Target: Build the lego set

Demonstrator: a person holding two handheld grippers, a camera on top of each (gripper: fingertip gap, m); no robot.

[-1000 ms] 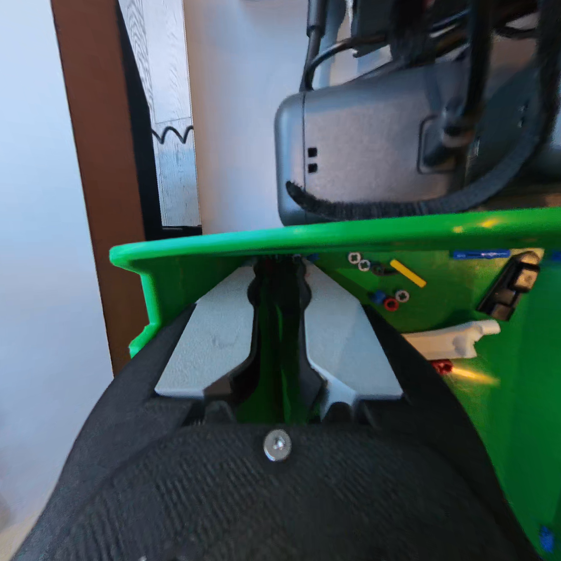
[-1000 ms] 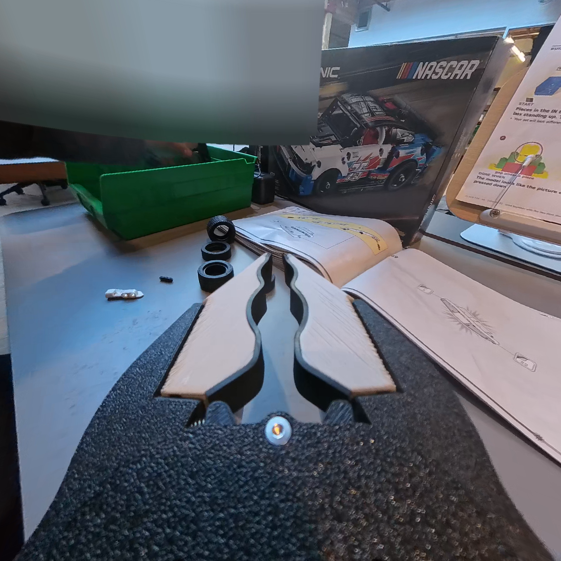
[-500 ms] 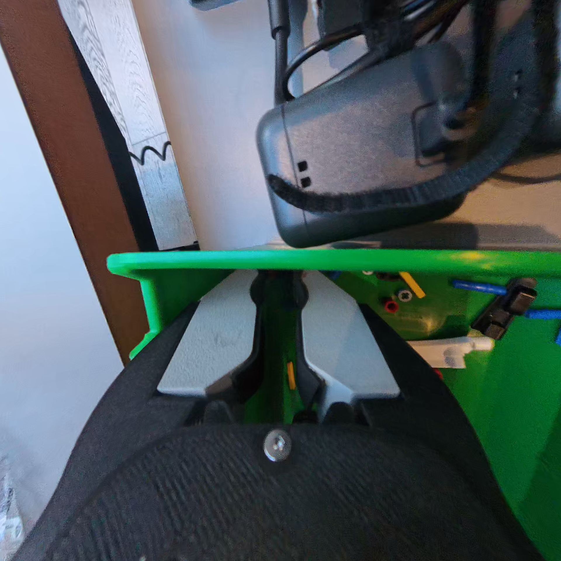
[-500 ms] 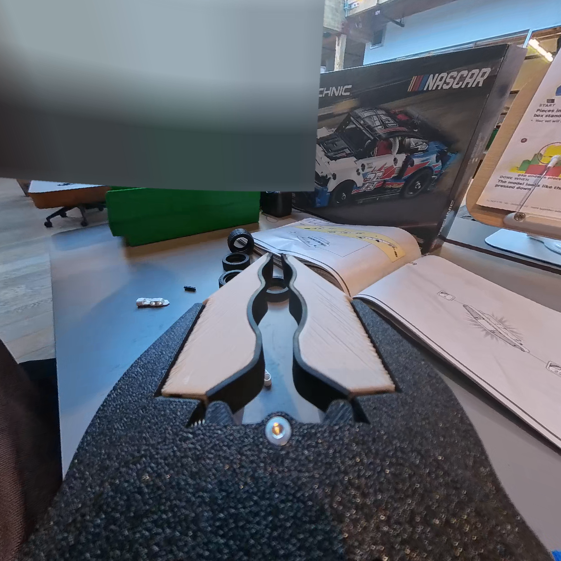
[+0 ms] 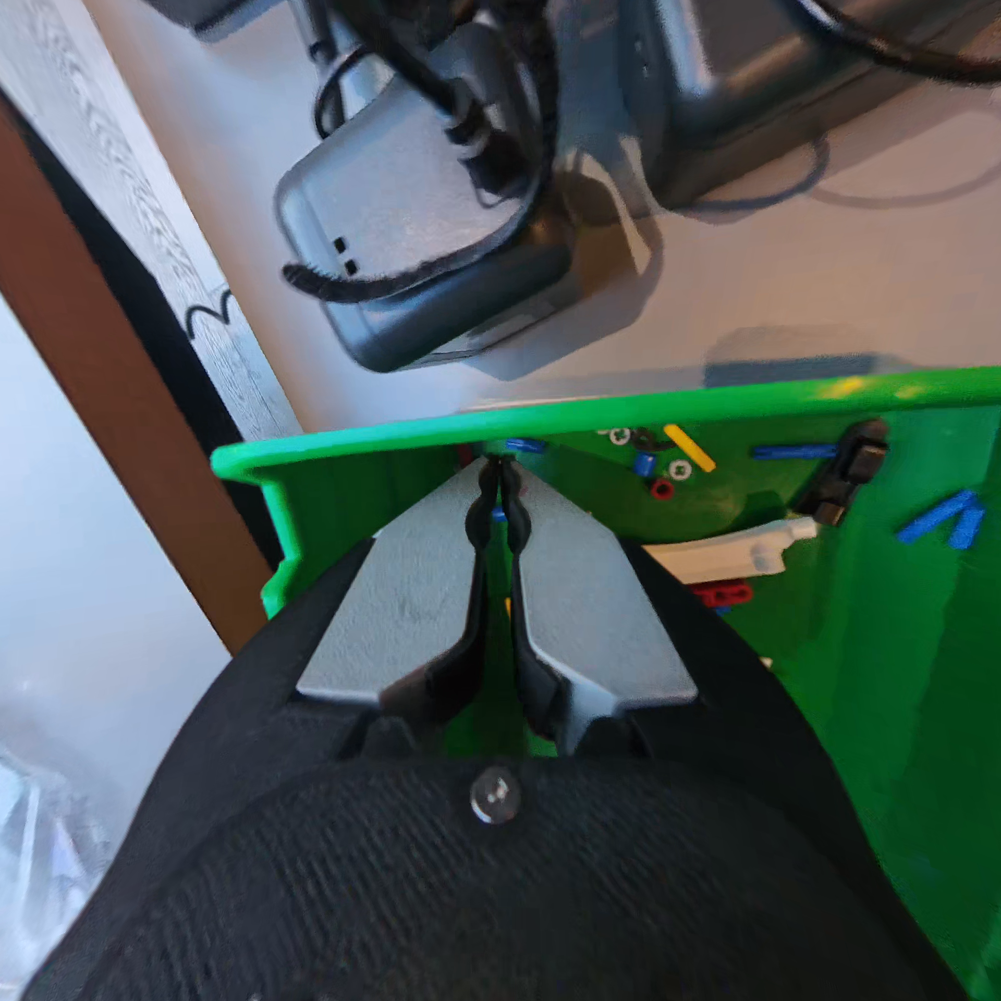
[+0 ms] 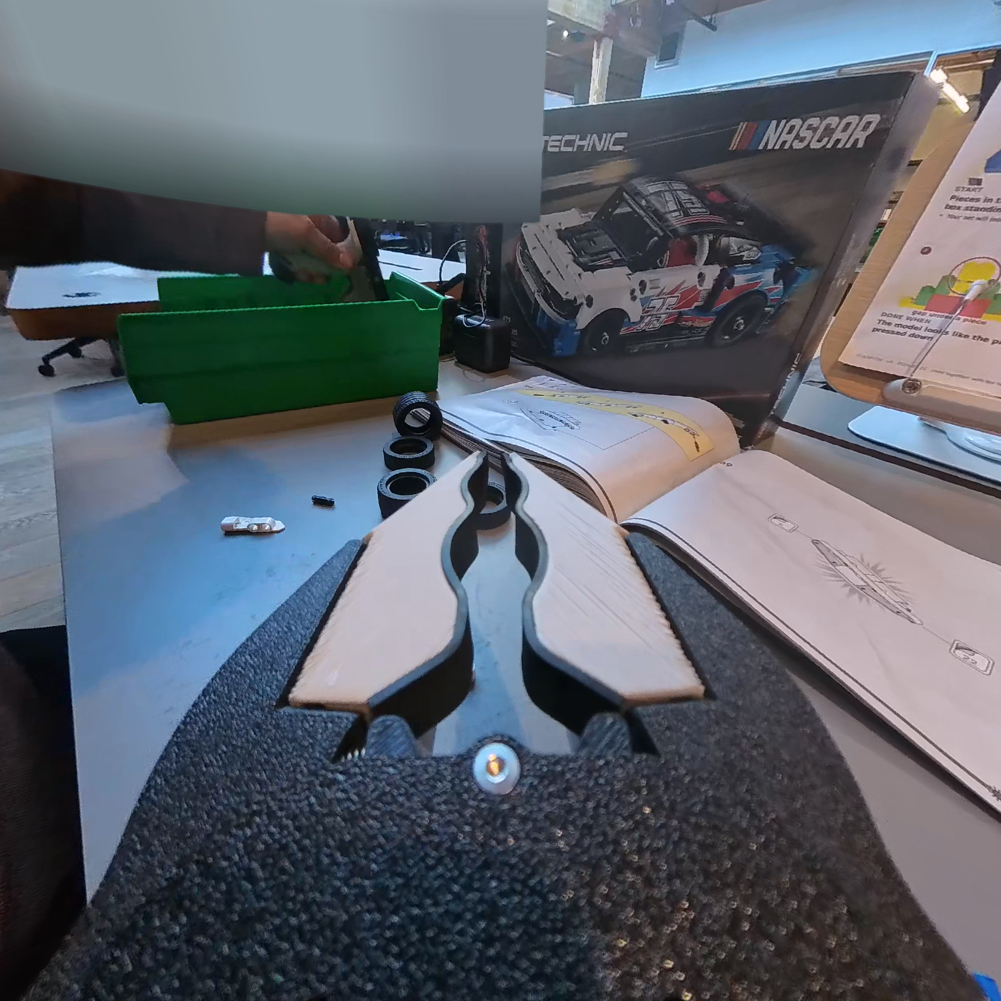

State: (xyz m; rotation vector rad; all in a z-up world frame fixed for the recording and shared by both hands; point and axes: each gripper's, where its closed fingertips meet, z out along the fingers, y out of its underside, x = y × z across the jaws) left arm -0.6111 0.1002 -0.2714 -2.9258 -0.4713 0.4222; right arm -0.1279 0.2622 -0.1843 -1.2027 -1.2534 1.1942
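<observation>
My left gripper [image 5: 497, 461] is inside the green bin [image 5: 379, 433], its tips at the far wall. Its fingers are shut, with a tiny dark piece pinched at the tips. Loose pieces lie in the bin: a yellow bar [image 5: 689, 447], blue pins [image 5: 795, 450], a white part [image 5: 726, 552], a red piece [image 5: 723, 595]. My right gripper [image 6: 493, 461] is open and empty, low over the grey table. A black tyre [image 6: 494, 509] lies on the table between its fingertips. The bin also shows in the right wrist view [image 6: 281, 346], with a hand [image 6: 319, 246] holding the left gripper in it.
Three more black tyres [image 6: 409, 452] lie left of the open instruction booklet [image 6: 596, 433]. A white part [image 6: 252, 524] and a black pin [image 6: 323, 501] lie on the table at the left. The set's box [image 6: 704, 244] stands behind. A grey device with cables [image 5: 422, 260] sits beyond the bin. The left gripper's tips are roughly 50 centimetres from the right gripper's. The yellow bar [image 5: 689, 447] is about 6 centimetres from my left fingertips and 45 centimetres from my right.
My left gripper's fingers have closed from open to shut at the bin's far wall. The right gripper has stayed open over the tyre, and its view has shifted slightly.
</observation>
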